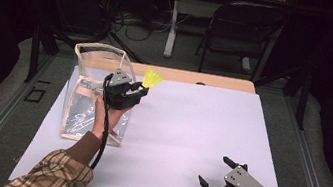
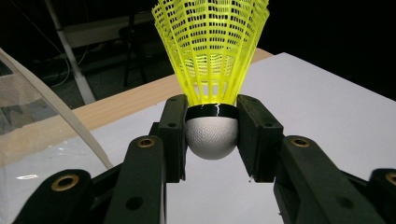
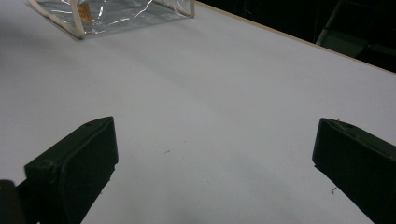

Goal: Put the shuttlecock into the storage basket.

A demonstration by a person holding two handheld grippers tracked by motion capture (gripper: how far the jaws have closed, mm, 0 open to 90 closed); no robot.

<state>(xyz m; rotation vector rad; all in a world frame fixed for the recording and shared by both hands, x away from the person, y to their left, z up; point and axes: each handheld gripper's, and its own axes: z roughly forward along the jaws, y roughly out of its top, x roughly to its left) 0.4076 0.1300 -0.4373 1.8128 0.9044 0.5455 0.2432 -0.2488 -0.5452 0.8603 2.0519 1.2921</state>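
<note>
A yellow shuttlecock (image 1: 153, 78) with a white rounded cork (image 2: 211, 137) is clamped by its cork between the jaws of my left gripper (image 1: 143, 90), held above the white table surface beside the clear plastic bag (image 1: 89, 86). In the left gripper view the yellow skirt (image 2: 211, 46) rises straight up from the jaws. My right gripper (image 1: 215, 171) rests low near the table's front right edge, jaws wide apart with nothing between them. The right gripper view has bare white sheet between the jaws and the bag (image 3: 112, 14) far off.
The clear bag with cream trim stands open at the table's left. A white sheet (image 1: 189, 127) covers the table, with a wooden edge (image 1: 217, 81) at the back. A dark chair (image 1: 240, 29) and cables stand on the floor beyond.
</note>
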